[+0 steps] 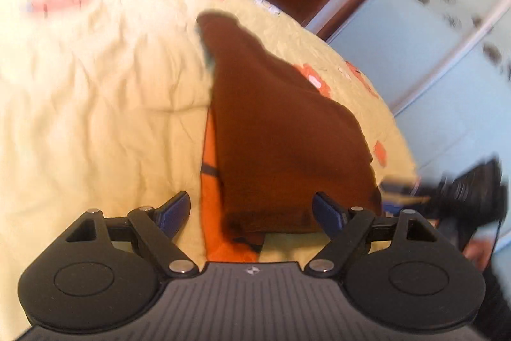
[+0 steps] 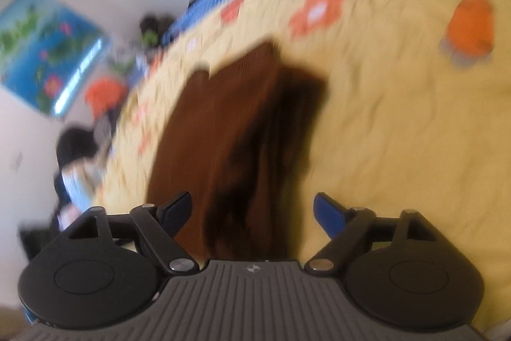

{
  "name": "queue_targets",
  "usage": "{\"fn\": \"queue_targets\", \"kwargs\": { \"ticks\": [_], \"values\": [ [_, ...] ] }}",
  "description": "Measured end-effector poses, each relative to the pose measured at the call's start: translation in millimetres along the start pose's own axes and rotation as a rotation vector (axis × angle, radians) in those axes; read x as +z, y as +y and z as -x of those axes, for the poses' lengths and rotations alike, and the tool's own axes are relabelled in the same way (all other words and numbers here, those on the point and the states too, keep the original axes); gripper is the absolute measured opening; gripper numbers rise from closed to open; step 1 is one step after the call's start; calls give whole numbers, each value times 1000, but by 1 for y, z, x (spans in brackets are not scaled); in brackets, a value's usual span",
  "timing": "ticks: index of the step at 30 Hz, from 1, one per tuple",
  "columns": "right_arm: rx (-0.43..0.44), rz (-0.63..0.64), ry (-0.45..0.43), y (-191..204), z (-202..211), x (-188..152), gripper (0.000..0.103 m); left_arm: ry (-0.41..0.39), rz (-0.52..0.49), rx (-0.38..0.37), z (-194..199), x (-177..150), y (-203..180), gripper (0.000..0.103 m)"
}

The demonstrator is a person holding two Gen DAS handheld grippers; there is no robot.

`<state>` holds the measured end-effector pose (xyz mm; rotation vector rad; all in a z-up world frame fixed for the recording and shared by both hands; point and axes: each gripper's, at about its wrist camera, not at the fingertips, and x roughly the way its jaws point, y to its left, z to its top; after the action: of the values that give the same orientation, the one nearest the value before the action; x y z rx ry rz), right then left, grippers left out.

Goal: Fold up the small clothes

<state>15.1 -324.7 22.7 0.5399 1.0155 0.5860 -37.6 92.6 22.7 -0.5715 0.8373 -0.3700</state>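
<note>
Brown ribbed garment [image 1: 281, 130] lying on the yellow quilted bedspread [image 1: 95, 104], partly folded, tapering away from the cameras toward a narrow far end. Orange cloth [image 1: 212, 206] showing under its left edge in the left wrist view; whether lining or a second garment, cannot tell. Left tongs [image 1: 252, 211] spread wide over the near hem, pads clear of the fabric, nothing pinched. Right tongs [image 2: 252, 213] likewise spread, hanging over the near edge of the same brown piece [image 2: 233, 130], empty. Other gripper visible at the right edge of the left view, blurred.

Likely light, soft and limp: knit cloth, sagging and bunching when lifted, not slippery against the quilt, not fragile. Dark creases down the middle in the right view suggesting loose layers that could slide apart. Best hold probably at the two near corners of the hem, pinching all layers together, one corner per tongs. Small orange item [image 2: 469, 27] well apart on the bed.
</note>
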Motion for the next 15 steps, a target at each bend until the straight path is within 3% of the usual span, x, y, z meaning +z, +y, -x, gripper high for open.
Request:
{"fn": "queue_targets", "kwargs": {
  "ticks": [1,2,3,5,7,9,11,12,13,15],
  "values": [
    [-17,35,17,6,-6,-5,66,27,14,-22,-7,4,-1,51],
    [-35,82,24,13,-11,-9,38,68,33,-35,-15,5,-3,34],
    [-54,113,46,19,-16,-10,29,89,39,-19,-19,6,-4,24],
    [-67,169,41,21,-10,-12,22,92,-27,13,-14,6,-10,19],
    [-61,145,31,5,1,-13,19,102,-76,33,-8,3,-8,19],
    [-5,81,18,2,-12,-2,19,94,-108,40,-8,2,-5,21],
    [1,98,26,13,-21,3,38,57,-136,36,3,-2,-6,27],
    [-12,110,37,20,-21,9,45,28,-160,45,8,-3,-8,35],
    [-56,115,14,26,-15,16,61,-5,-183,64,11,-5,-11,50],
    [-93,132,-105,40,-1,34,66,-82,-231,89,18,-11,-18,65]
  ]
}}
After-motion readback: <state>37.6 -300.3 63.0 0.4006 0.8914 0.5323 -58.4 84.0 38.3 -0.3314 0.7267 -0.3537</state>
